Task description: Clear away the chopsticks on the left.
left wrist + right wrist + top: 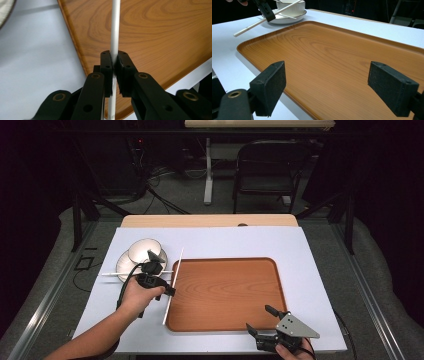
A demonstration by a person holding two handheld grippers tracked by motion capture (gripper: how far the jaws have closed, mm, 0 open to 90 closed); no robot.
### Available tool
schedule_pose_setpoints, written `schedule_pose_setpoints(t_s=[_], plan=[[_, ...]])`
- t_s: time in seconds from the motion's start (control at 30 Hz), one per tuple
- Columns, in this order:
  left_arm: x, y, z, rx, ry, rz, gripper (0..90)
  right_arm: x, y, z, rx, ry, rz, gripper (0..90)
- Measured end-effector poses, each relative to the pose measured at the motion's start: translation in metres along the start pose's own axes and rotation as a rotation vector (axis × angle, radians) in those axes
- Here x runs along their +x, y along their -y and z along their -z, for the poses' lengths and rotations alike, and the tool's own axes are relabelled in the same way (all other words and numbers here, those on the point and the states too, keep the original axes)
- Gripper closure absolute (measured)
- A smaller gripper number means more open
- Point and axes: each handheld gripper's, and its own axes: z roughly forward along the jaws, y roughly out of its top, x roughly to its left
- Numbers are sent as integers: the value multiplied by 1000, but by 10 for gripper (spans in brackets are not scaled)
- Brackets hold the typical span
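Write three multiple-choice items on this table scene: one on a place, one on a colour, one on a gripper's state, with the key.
1. Where is the bowl?
A. on the tray
B. on a plate left of the tray
C. at the table's near right corner

2. What colour is the stick that the left gripper holds?
A. white
B. red
C. black

3. How do the right gripper's jaws stand?
A. shut on the stick
B. shut on the tray's rim
C. open, with nothing between them

Key:
1 B: the bowl sits on the plate, left of the tray.
2 A: the stick clamped in the left gripper is white.
3 C: the right gripper has its pads wide apart above the tray.
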Motion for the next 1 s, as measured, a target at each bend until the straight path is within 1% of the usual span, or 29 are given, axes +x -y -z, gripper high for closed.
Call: schedule_pose_setpoints(t_s=[0.13, 0.2, 0.23, 0.37, 0.47, 0.5, 0.67, 0.77, 1.0], plan=[[-2, 1, -10, 20, 14, 4, 843, 0, 0, 0, 0, -1, 0, 143], [-3, 1, -14, 13, 14, 12, 844, 0, 0, 0, 0, -2, 0, 143], [-2, 1, -16, 17, 17, 16, 844, 0, 0, 0, -1, -2, 0, 143], [0, 2, -24, 10, 16, 48, 843, 0, 0, 1, -1, -2, 0, 143], [3, 3, -29, -11, 13, 74, 843, 0, 0, 1, -1, -4, -1, 143], [4, 3, -29, -6, 12, 77, 843, 0, 0, 1, -1, -4, -2, 143], [10, 3, -33, -15, 9, 113, 843, 0, 0, 1, 1, -4, -2, 143], [14, 3, -35, -12, 9, 134, 839, 0, 0, 1, 1, -5, -3, 143], [19, 6, -39, -8, -8, 155, 824, 0, 0, 1, 3, -6, -5, 143]])
